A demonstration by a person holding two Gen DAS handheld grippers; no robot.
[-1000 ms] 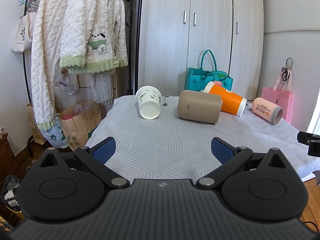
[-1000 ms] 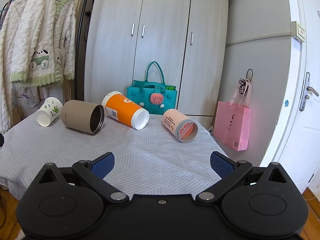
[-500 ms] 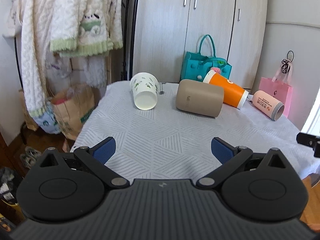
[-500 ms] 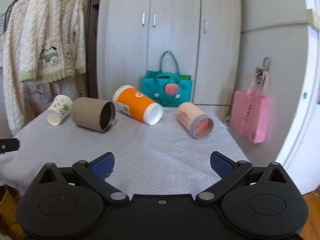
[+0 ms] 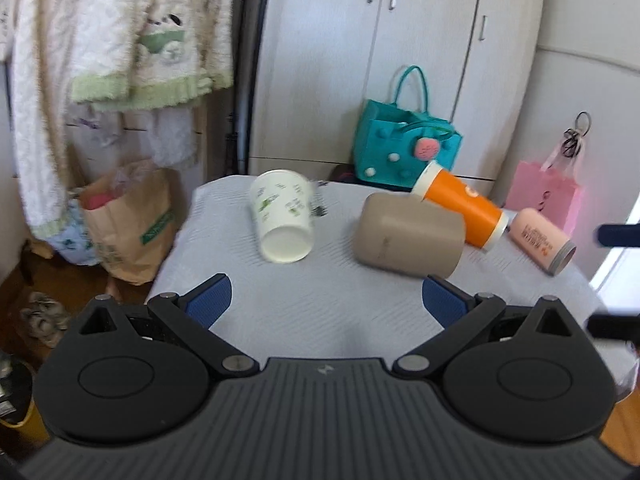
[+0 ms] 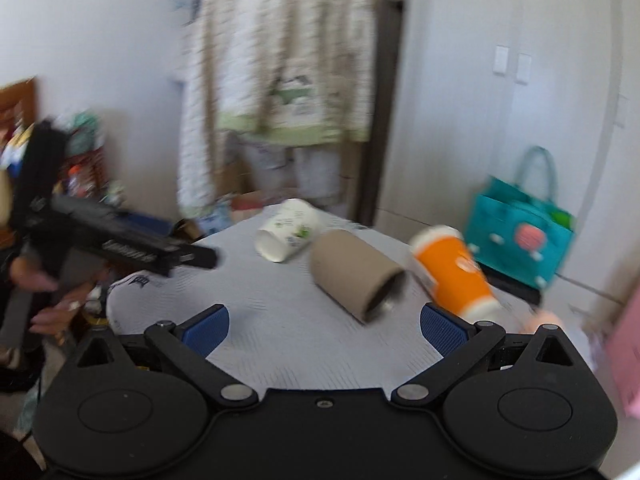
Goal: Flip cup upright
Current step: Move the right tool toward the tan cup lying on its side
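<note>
Several cups lie on their sides on a table with a grey patterned cloth (image 5: 320,304): a white paper cup with green print (image 5: 284,216), a tan cup (image 5: 408,236), an orange cup with white ends (image 5: 460,204) and a pink cup (image 5: 542,238). My left gripper (image 5: 326,300) is open and empty, above the table's near edge, short of the white and tan cups. My right gripper (image 6: 324,324) is open and empty, facing the tan cup (image 6: 356,276), with the white cup (image 6: 288,230) and orange cup (image 6: 452,272) to either side. The left gripper's fingers (image 6: 196,258) show in the right wrist view.
A teal bag (image 5: 404,152) stands behind the table against a wardrobe (image 5: 400,40). A pink bag (image 5: 544,192) hangs at the right. Fluffy robes (image 5: 132,32) hang on a rack at the left, with a brown paper bag (image 5: 128,220) on the floor below.
Both grippers have moved forward over the table. The right one has swung sharply left, so its view is blurred and now shows the left gripper. The cups have not moved.
</note>
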